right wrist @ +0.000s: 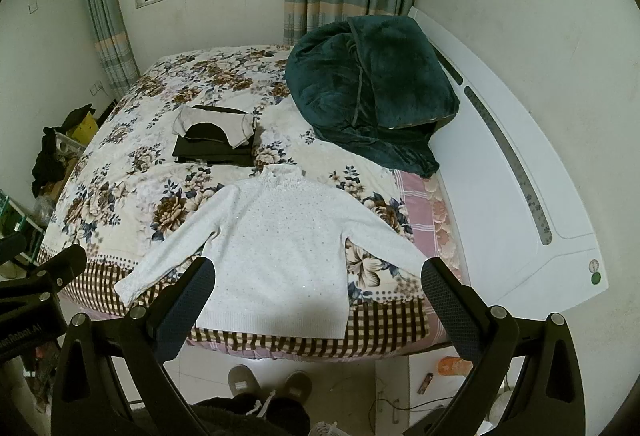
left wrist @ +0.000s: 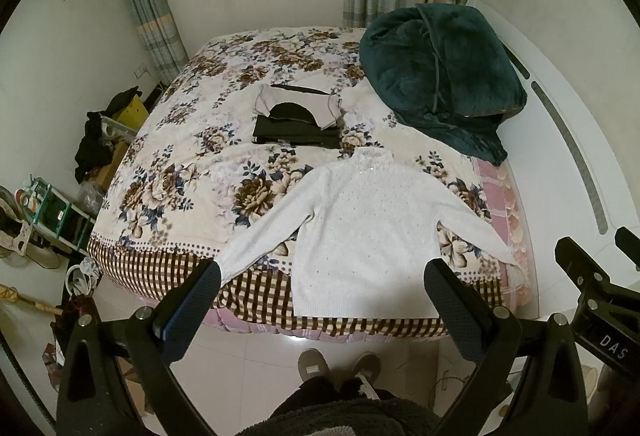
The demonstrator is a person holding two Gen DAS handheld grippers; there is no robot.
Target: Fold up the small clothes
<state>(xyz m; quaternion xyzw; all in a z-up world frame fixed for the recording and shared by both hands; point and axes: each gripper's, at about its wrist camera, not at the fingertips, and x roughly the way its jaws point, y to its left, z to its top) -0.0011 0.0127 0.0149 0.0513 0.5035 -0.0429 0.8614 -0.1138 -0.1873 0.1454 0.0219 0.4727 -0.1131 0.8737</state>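
A small white knit sweater lies flat and face up at the near edge of the bed, sleeves spread to both sides; it also shows in the right wrist view. A stack of folded dark and grey clothes sits behind it mid-bed, also seen in the right wrist view. My left gripper is open and empty, held above the sweater's hem. My right gripper is open and empty, also above the hem.
A bunched dark green blanket lies at the bed's far right by the white headboard. The bed has a floral cover. Clutter and boxes stand on the floor at left. The person's slippers are on the tiles.
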